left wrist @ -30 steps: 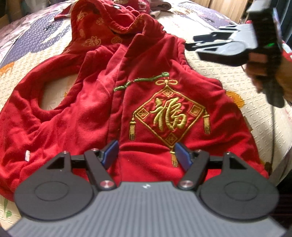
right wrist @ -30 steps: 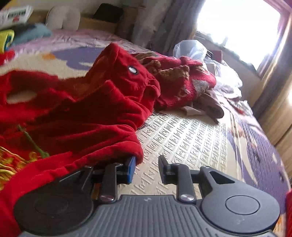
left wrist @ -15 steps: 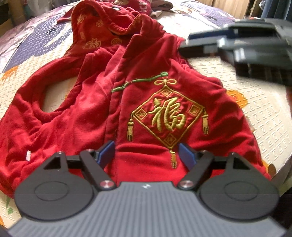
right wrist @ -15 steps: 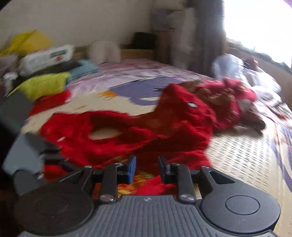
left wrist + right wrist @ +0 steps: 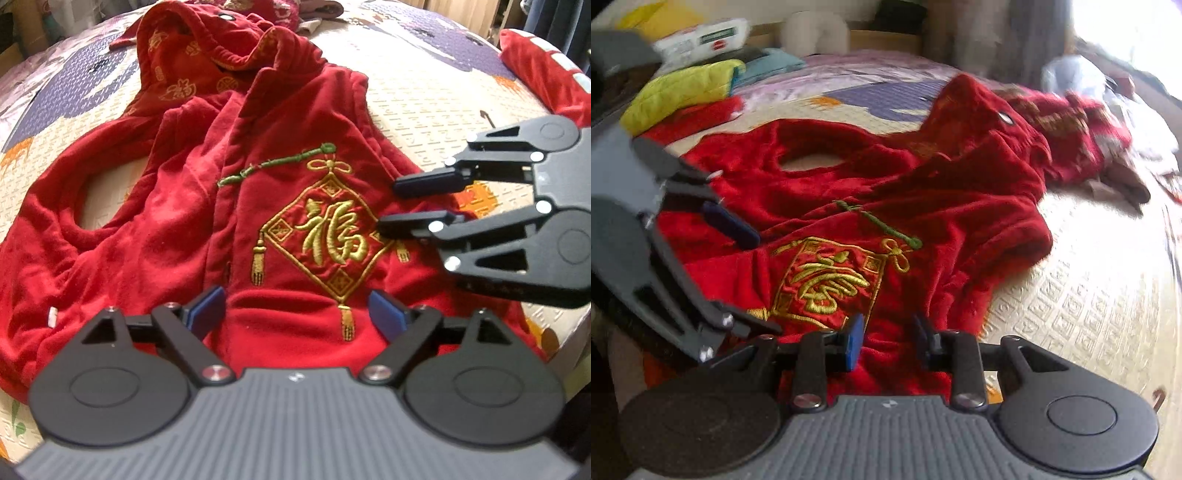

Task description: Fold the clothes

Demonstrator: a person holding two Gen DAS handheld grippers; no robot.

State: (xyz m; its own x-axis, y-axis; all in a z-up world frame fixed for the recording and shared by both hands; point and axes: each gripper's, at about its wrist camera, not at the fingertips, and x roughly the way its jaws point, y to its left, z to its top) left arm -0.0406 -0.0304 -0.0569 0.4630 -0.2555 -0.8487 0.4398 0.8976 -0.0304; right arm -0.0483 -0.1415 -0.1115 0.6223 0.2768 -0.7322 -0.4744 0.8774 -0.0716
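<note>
Red vest (image 5: 207,236) lies unfolded ahead; my left gripper (image 5: 297,308) and right gripper (image 5: 886,341) are opening, empty; folding remains.

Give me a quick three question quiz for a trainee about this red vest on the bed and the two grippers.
1. True or false: the red vest lies spread on the bed with its gold emblem facing up.
2. Which gripper has the wider gap between its fingers? A) left gripper B) right gripper
3. Fill in: the cord above the emblem is ____ in colour.

Key
1. True.
2. A. Its jaws are opening, over the vest's bottom hem; the right's are opening too, but narrower. Neither grips cloth.
3. Green; the cord runs up from the emblem's knot.
</note>
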